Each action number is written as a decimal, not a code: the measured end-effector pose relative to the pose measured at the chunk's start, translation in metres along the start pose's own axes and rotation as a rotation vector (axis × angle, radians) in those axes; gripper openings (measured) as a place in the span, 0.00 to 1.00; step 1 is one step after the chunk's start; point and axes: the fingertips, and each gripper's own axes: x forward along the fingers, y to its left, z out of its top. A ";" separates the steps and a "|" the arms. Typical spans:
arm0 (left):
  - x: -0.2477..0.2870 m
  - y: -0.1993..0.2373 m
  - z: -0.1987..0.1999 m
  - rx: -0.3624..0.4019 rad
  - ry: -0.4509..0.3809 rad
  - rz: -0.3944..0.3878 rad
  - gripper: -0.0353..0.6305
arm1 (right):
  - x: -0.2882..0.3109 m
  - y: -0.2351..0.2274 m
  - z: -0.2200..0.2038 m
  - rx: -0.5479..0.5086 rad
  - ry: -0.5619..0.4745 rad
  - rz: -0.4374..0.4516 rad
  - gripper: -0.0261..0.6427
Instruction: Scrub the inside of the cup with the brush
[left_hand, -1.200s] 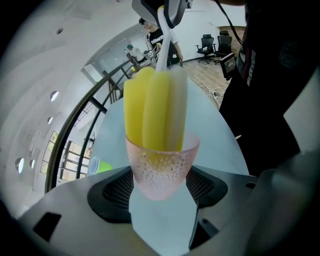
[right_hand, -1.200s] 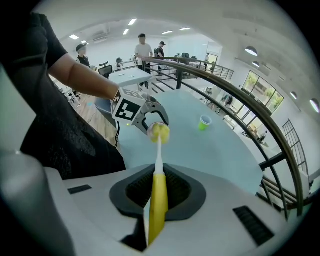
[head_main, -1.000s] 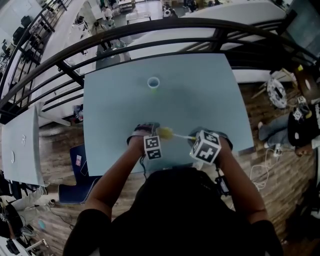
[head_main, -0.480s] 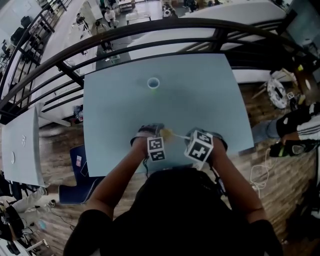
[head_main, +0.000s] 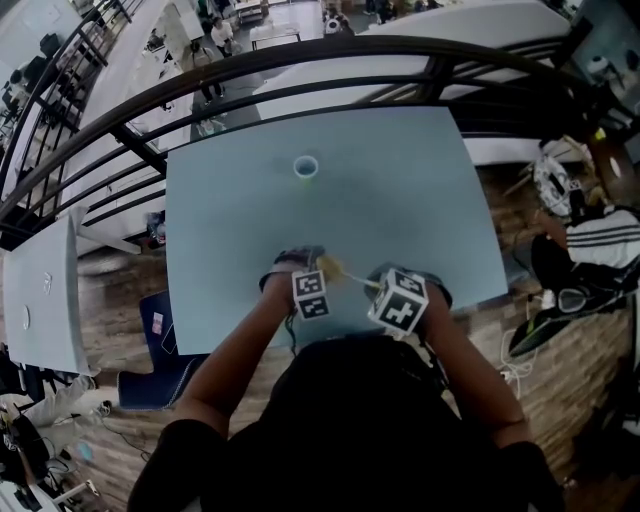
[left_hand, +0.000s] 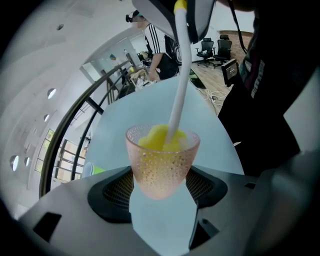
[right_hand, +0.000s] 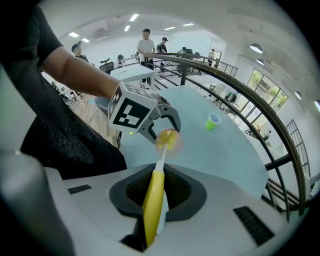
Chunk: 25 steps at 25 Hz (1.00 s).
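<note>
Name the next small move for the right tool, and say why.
Probably twist the brush and sweep it round the inner wall. Its head sits inside the cup, which the left tool clamps, and the right tool grips the handle, so scrubbing seems the step at hand.

A translucent pink cup (left_hand: 162, 160) with a dotted surface is gripped between the 2 jaws of the left gripper (left_hand: 162, 186), its mouth turned toward the brush (right_hand: 154, 200). The brush, yellow-handled with a white neck, is clamped in the right gripper (right_hand: 157, 192), its yellow head sunk inside the cup.
</note>
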 end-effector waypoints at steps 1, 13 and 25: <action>0.001 0.001 -0.001 -0.005 0.001 0.001 0.57 | 0.000 0.001 0.001 0.002 -0.012 0.002 0.10; 0.006 0.002 -0.029 -0.024 0.058 -0.007 0.57 | -0.016 -0.012 -0.019 0.060 -0.020 -0.018 0.10; 0.011 -0.006 -0.032 -0.028 0.067 -0.029 0.57 | -0.034 -0.008 -0.001 0.037 -0.062 -0.022 0.10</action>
